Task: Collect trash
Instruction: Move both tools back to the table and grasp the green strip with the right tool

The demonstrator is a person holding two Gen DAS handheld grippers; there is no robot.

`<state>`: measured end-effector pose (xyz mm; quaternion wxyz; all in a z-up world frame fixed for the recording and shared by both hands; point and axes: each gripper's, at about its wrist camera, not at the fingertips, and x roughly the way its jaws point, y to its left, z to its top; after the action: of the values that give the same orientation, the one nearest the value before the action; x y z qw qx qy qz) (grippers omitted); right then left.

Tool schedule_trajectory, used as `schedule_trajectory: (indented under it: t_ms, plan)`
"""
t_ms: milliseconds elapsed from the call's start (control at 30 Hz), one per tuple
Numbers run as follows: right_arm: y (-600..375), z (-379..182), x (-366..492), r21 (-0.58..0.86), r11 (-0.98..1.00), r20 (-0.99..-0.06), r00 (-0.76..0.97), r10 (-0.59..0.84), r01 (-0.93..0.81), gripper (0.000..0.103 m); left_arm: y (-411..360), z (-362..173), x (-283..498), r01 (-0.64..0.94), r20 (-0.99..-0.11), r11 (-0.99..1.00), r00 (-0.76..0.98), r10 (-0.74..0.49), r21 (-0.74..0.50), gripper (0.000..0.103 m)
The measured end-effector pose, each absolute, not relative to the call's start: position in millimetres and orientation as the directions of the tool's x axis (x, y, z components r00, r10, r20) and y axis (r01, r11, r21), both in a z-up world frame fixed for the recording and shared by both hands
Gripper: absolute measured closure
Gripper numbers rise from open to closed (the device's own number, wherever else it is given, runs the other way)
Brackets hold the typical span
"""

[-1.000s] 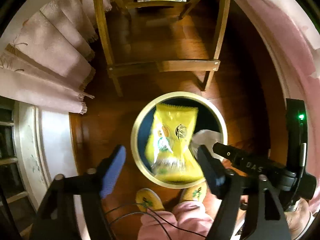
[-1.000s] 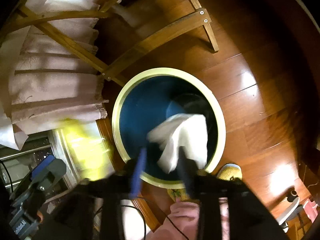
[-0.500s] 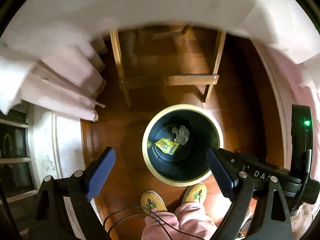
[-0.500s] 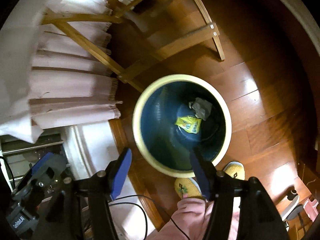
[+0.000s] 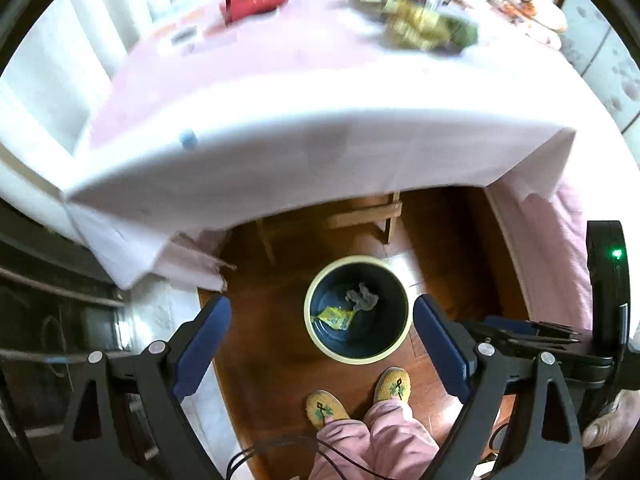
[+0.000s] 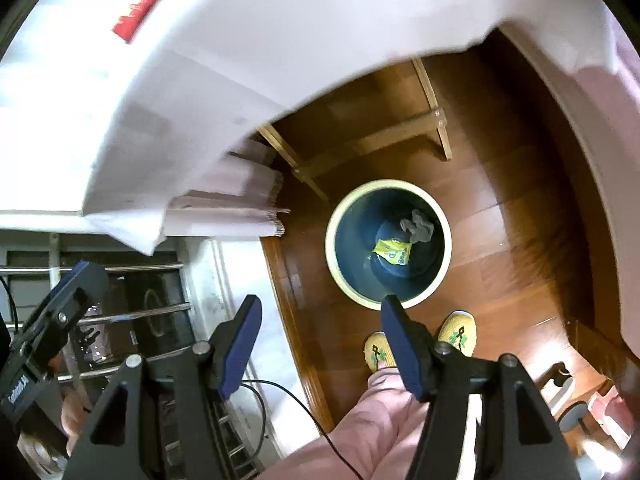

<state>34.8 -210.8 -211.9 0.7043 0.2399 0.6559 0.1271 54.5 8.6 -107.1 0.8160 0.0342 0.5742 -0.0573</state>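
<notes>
left gripper (image 5: 322, 320): jaws wide apart, nothing between | right gripper (image 6: 320, 318): jaws apart, empty | yellow wrapper (image 5: 335, 317) and crumpled tissue (image 5: 362, 296): lying in bin (image 5: 316, 342), centre of frame | handling: probably light, soft, crushable; wrapper maybe slippery, pinch an edge

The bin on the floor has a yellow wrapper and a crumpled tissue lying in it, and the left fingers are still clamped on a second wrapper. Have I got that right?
Not quite. The bin does hold the yellow wrapper and the crumpled tissue, but the left fingers grip nothing: the left wrist view shows them spread wide with only floor and bin between them.
</notes>
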Motion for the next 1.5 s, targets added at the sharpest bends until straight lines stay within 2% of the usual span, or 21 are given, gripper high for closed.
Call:
schedule_trajectory:
  t_ms: [233,400,633,867,1067,1233,1500]
  plan:
    - [-203,-123,29,0.500,0.864,-0.854,0.204,0.479,0.066,0.041,20,-26,52,0.153,-0.906,0.988,0.422,-0.034,0.034,0.012]
    - [-199,-64,30,0.487,0.873,-0.831,0.308,0.463,0.002,0.041,33,18,54,0.136,-0.883,0.991,0.462,-0.080,-0.018,0.012]
    - [-200,-9,37,0.445,0.894,-0.803,0.417,0.425,-0.056,0.041,31,50,55,0.156,-0.852,0.985,0.503,-0.142,-0.072,0.012]
    - [-210,4,68,0.435,0.897,-0.803,0.420,0.424,-0.073,0.041,15,55,67,0.158,-0.850,0.986,0.509,-0.131,-0.057,0.012]
    - [-231,3,123,0.445,0.885,-0.794,0.394,0.462,-0.141,0.043,4,47,101,0.071,-0.851,0.995,0.516,-0.096,-0.069,0.012]
    - [-250,-7,186,0.471,0.852,-0.793,0.315,0.522,-0.228,0.047,-18,37,142,-0.052,-0.860,0.992,0.506,-0.073,-0.114,0.012]
    - [-265,-34,274,0.494,0.802,-0.809,0.160,0.566,-0.337,0.048,-67,13,186,-0.169,-0.888,0.981,0.459,-0.004,-0.092,0.012]
